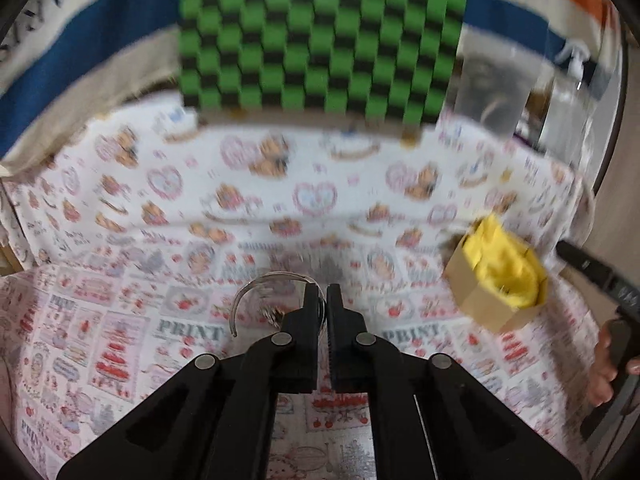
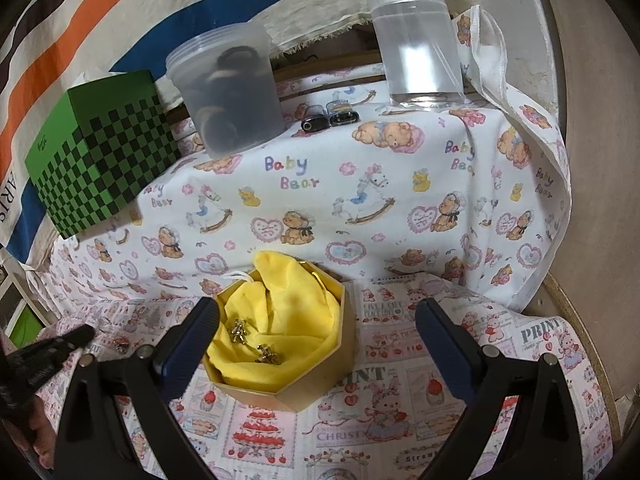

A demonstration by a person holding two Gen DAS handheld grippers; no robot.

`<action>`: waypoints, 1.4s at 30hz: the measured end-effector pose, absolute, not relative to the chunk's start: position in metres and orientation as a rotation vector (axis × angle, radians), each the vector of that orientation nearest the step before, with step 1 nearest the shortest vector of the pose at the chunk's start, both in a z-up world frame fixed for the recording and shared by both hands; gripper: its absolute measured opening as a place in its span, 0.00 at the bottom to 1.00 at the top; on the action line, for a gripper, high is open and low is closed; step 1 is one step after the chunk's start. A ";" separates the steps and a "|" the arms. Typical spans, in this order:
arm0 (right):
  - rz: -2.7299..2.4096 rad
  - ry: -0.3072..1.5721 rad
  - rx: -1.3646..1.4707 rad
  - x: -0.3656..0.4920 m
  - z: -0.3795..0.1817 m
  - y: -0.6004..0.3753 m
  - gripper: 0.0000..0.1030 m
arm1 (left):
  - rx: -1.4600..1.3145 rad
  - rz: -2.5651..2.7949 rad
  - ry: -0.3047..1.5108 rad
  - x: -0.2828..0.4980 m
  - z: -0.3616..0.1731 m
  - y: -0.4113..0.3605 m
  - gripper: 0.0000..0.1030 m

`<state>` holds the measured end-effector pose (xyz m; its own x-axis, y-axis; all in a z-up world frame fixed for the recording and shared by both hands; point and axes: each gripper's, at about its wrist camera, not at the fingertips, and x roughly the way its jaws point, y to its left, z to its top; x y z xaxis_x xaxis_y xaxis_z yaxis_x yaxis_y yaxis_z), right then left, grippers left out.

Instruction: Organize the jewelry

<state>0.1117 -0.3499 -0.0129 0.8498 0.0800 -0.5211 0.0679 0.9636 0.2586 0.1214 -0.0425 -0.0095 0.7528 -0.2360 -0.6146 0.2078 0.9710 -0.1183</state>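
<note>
A tan hexagonal box (image 2: 320, 384) lined with yellow cloth (image 2: 296, 312) holds two small gold jewelry pieces (image 2: 239, 330). My right gripper (image 2: 318, 320) is open, its fingers on either side of the box. My left gripper (image 1: 323, 300) is shut on the rim of a clear round dish (image 1: 248, 300) with a small gold piece (image 1: 274, 314) in it, left of the box (image 1: 486, 300). The left view is blurred. Another small piece (image 2: 120, 344) lies on the cloth near the left gripper's tip (image 2: 76, 336).
A green checkered box (image 2: 100, 160) stands at the back left. A frosted tub of dark rings (image 2: 228, 92), a clear bottle (image 2: 420, 40) and two small dark items (image 2: 328, 118) stand at the back. The table's round edge (image 2: 580, 320) runs on the right.
</note>
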 end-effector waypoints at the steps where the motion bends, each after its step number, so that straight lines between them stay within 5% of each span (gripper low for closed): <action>1: 0.007 0.554 0.275 0.111 -0.013 -0.350 0.95 | -0.056 -0.243 0.653 0.120 -0.004 -0.037 0.03; 30: 0.139 0.482 0.274 0.091 0.020 -0.322 0.95 | -0.186 -0.219 0.638 0.122 0.012 0.019 0.03; 42: 0.348 0.765 0.231 0.142 0.011 -0.205 0.94 | -0.309 -0.063 0.702 0.140 -0.001 0.074 0.03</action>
